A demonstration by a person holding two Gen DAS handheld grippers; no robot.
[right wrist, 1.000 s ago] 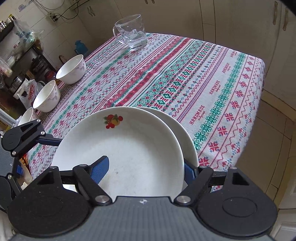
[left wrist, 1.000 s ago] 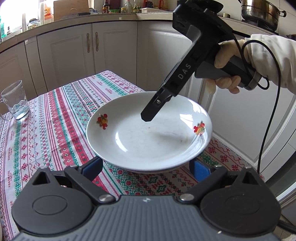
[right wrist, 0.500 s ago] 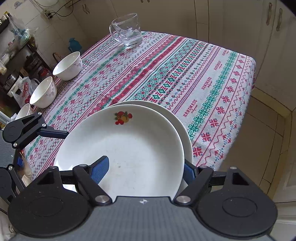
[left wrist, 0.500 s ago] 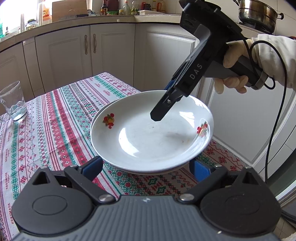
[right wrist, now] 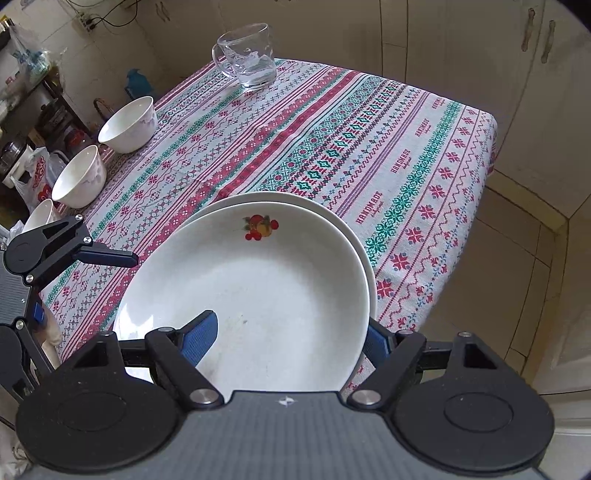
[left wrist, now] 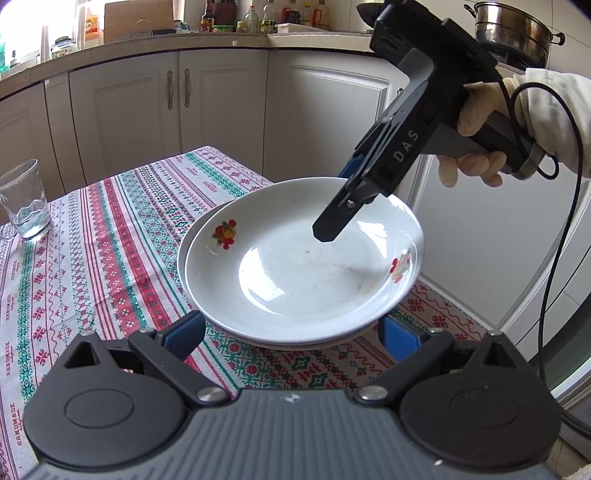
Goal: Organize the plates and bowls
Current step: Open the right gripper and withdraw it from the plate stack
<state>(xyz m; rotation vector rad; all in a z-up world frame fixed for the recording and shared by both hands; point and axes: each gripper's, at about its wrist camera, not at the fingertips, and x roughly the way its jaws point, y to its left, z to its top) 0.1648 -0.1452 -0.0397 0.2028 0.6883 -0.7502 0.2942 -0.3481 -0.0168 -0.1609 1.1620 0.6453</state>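
The right gripper (right wrist: 286, 338) has its 2 blue pads on either side of the top plate's (right wrist: 258, 280) rim, 1 inside the plate and 1 outside, holding it. This white plate with a red fruit picture sits over a second plate (right wrist: 354, 229) on the striped tablecloth (right wrist: 332, 129). To the left, the left gripper (left wrist: 291, 334) stays spread apart, holding nothing, right beside the plates. Farther left stand 3 white bowls (right wrist: 127, 125). Far ahead is a glass mug (right wrist: 247, 55).

A home kitchen: white cupboards (left wrist: 207, 110) under a counter (left wrist: 147, 44) crowded with bottles (left wrist: 251, 18), a steel pot (left wrist: 513, 33), a patterned tablecloth (right wrist: 332, 140).
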